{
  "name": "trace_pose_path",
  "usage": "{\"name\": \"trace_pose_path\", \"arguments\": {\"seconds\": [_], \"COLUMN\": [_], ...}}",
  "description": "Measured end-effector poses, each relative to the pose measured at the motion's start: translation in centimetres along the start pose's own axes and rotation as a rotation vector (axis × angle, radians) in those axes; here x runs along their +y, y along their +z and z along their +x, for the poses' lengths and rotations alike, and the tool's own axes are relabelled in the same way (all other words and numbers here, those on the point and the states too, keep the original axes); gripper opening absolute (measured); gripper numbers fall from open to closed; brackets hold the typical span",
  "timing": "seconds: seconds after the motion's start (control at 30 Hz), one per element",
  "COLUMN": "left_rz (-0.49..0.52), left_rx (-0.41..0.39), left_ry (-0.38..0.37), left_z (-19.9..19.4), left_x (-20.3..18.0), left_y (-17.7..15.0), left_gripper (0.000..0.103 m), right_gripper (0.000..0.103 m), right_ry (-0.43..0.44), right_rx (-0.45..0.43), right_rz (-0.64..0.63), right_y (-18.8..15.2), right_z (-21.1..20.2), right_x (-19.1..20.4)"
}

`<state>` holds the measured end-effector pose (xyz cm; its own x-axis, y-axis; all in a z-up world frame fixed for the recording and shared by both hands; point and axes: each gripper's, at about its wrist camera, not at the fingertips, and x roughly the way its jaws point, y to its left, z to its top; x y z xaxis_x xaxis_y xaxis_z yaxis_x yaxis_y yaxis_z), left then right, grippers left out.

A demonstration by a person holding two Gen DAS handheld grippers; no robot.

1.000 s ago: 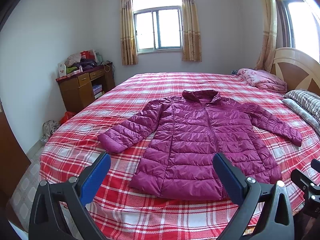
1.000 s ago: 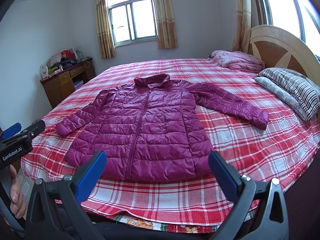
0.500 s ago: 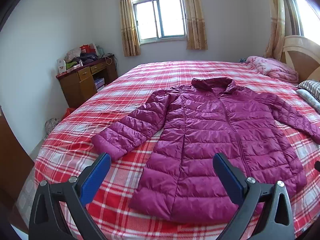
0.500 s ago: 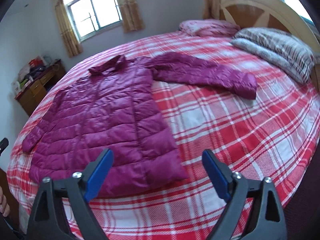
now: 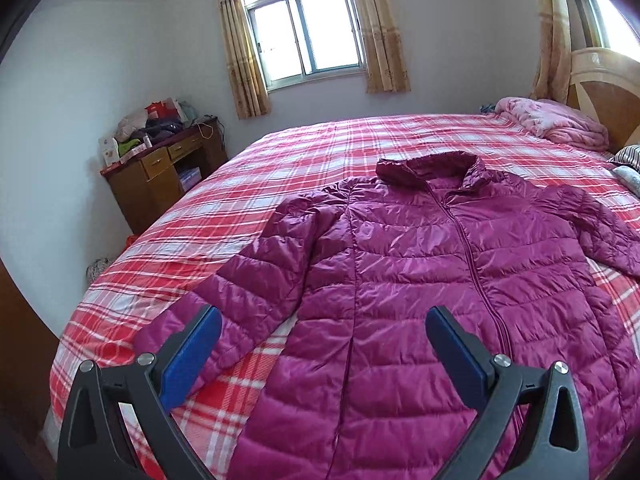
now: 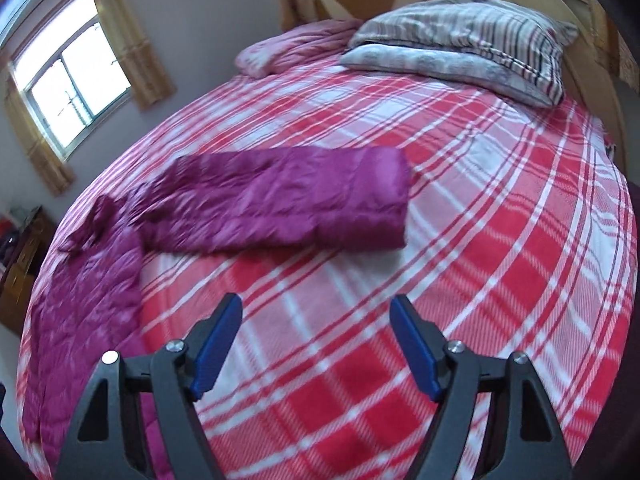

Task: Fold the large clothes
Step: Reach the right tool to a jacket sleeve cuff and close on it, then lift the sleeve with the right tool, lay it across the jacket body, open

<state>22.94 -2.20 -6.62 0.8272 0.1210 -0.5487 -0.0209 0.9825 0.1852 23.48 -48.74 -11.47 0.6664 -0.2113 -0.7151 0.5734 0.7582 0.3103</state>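
Nearest the lens in the left wrist view, the left gripper (image 5: 323, 334) stands spread wide with nothing between its blue pads (image 5: 191, 356); its left pad sits at lower left over the cuff of the near sleeve (image 5: 256, 284), apart from it as far as can be told. In the right wrist view the right gripper (image 6: 316, 322) is closing on nothing, bare plaid bedspread (image 6: 480, 200) showing between its fingers. The purple down jacket (image 5: 432, 288) lies front up and zipped, spread flat across the middle of the frame, collar towards the window; its far sleeve (image 6: 288, 200) stretches across the centre of the right view, cuff end to the right, well beyond the fingertips. Risk one: the right jaws may finish closing short of that cuff and pinch the bedspread instead, dragging the cover. Risk two: the shell looks slick and puffy, so a shallow bite on either cuff would likely slip out mid-fold. Risk three: uneven lifts could skew the body and spoil the fold line. The right view is blurred, so contact there cannot be judged finely. Beyond, at upper right, striped pillows (image 6: 460, 40) lie clear of the work
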Motion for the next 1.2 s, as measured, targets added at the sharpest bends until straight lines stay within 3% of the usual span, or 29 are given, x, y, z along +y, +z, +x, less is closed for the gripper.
{"name": "trace_pose_path", "arguments": {"seconds": [0.17, 0.3, 0.43, 0.47, 0.57, 0.73, 0.93, 1.2], "left_rz": [-0.019, -0.031, -0.035, -0.037, -0.052, -0.079, -0.119, -0.136], "left_rx": [0.013, 0.020, 0.023, 0.029, 0.054, 0.081, 0.103, 0.128], "left_ry": [0.024, 0.042, 0.067, 0.072, 0.083, 0.097, 0.093, 0.064], "left_z": [2.7, 3.6, 5.1, 5.6, 7.9, 10.9, 13.0, 14.4], "left_x": [-0.5, 0.1, 0.7, 0.9, 1.4, 1.9, 2.5, 2.6], "left_y": [1.1, 1.3, 1.3, 1.4, 1.9, 2.9, 3.1, 3.1], "left_gripper": [0.102, 0.102, 0.102, 0.102, 0.102, 0.102, 0.102, 0.102], "right_gripper": [0.076, 0.069, 0.045, 0.034, 0.021, 0.017, 0.016, 0.016], "right_ry": [-0.030, -0.015, -0.025, -0.023, -0.037, -0.081, -0.076, 0.020], "right_rx": [0.002, 0.027, 0.038, 0.031, 0.007, -0.124, -0.306, -0.389], "right_rz": [0.065, 0.091, 0.076, 0.053, 0.001, -0.087, -0.261, -0.426], "right_y": [3.0, 4.2, 4.3, 4.3, 4.7, 6.4, 9.0, 9.4], "right_z": [2.9, 4.5, 5.6, 5.5, 5.1, 2.3, -1.9, -4.0], "right_x": [-1.9, -2.4, -2.5, -2.2, -1.4, 1.0, 7.4, 16.0]}}
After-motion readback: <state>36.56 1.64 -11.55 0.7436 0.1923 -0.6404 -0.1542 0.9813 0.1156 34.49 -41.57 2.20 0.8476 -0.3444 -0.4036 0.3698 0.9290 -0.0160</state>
